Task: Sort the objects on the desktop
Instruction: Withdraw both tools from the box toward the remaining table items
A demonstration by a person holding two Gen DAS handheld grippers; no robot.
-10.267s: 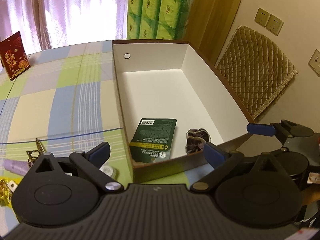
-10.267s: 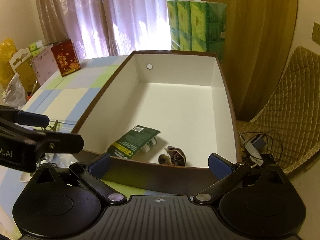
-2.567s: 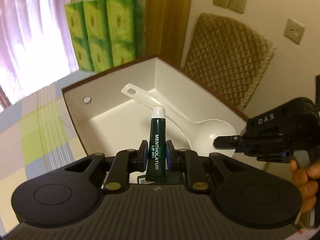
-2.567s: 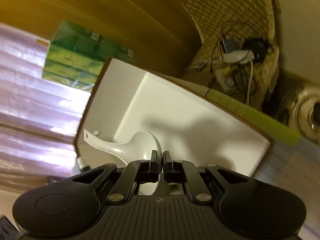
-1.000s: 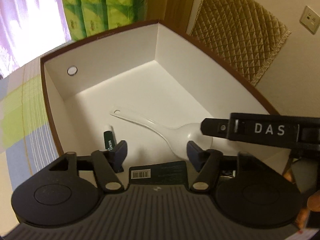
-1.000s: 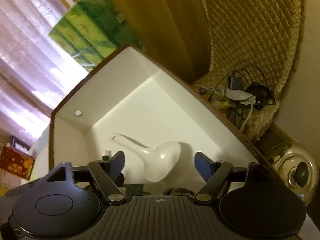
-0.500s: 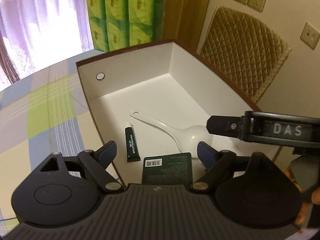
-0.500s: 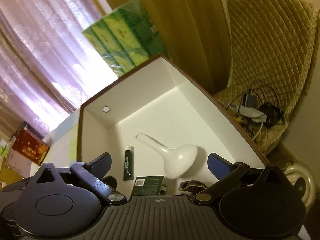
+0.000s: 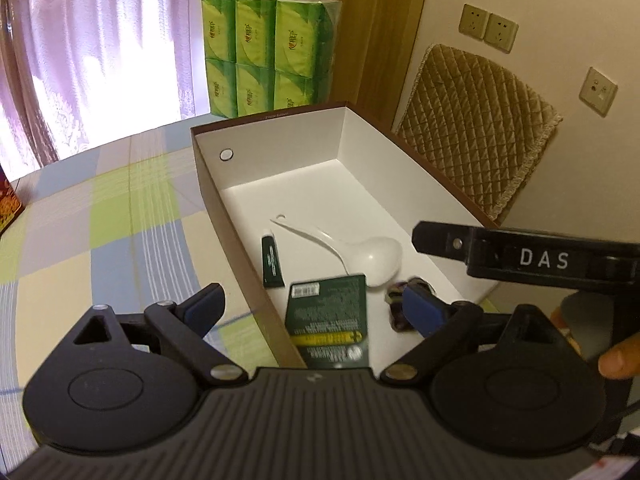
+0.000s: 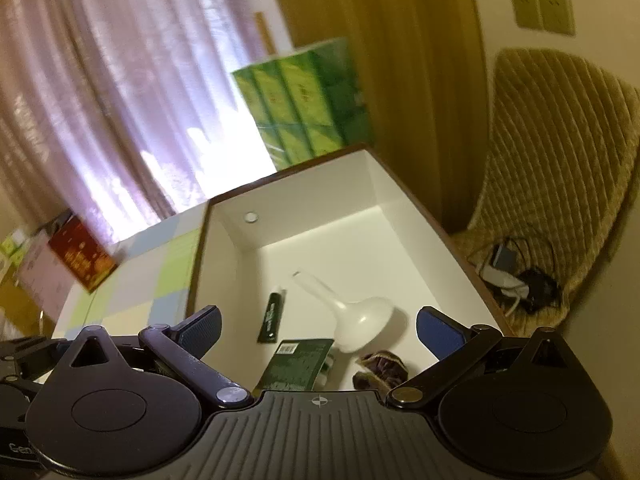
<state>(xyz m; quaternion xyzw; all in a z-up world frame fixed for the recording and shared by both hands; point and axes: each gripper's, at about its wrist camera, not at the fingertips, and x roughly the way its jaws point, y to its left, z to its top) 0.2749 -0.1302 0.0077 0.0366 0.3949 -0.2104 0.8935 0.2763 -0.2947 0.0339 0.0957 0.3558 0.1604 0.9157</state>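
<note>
The left hand-held gripper (image 9: pixel 312 308) hangs with its jaws spread wide and nothing between them, straddling the near left wall of the brown-rimmed white box (image 9: pixel 212 184). Just ahead of it, inside the box, a dark green card package (image 9: pixel 328 320) with a barcode label lies flat against that wall. Slightly farther ahead and to the left lies a dark green lip-gel tube (image 9: pixel 272 264), its white cap pointing away. Ahead to the right, a white plastic rice spoon (image 9: pixel 360 254) lies with its bowl near the package and its handle running toward the far left. By the right fingertip sits a dark crumpled scrunchie (image 9: pixel 396 304).

The right hand-held gripper (image 10: pixel 318 326) is likewise spread and empty, held over the near end of the same box (image 10: pixel 420 216); its black body reaches into the left wrist view from the right. Directly ahead of it lie the package (image 10: pixel 300 364), the tube (image 10: pixel 272 316), the spoon (image 10: pixel 356 320) and the scrunchie (image 10: pixel 382 370).

The box sits on a worktop (image 9: pixel 100 220) covered by a checked cloth. Beyond the box stand stacked green tissue packs (image 9: pixel 268 56), with a curtain (image 9: pixel 80 40) to the left and a quilted chair (image 9: pixel 480 120) to the right.
</note>
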